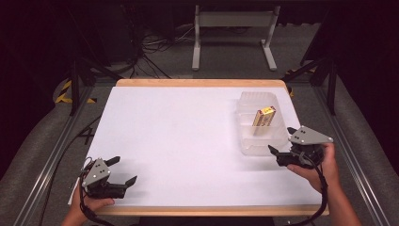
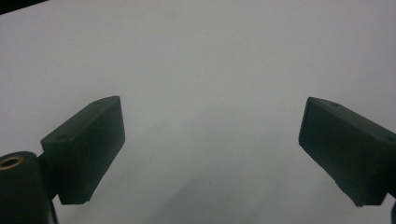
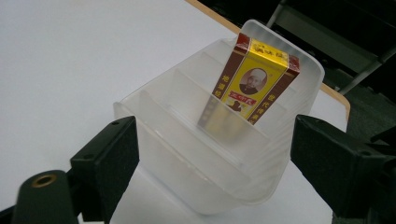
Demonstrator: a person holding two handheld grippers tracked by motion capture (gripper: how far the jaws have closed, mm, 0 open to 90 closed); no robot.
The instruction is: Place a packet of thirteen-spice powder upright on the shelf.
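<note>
At the near left corner of the white counter, the left gripper rests low in the person's left hand, its jaws spread wide with nothing between them; in the left gripper view the two black jaws frame only bare white surface. The middle of the counter lies bare. Farther right, toward the far right part of the counter, stands a clear plastic organizer with several divided compartments. A yellow and dark red box stands upright in one of its middle compartments, tilted slightly back, its top rising above the dividers. Just beside the organizer's near right corner, the right gripper, held in the right hand, points toward it with jaws wide apart, holding nothing. In the right gripper view the organizer and the box sit between and beyond the jaws.
</note>
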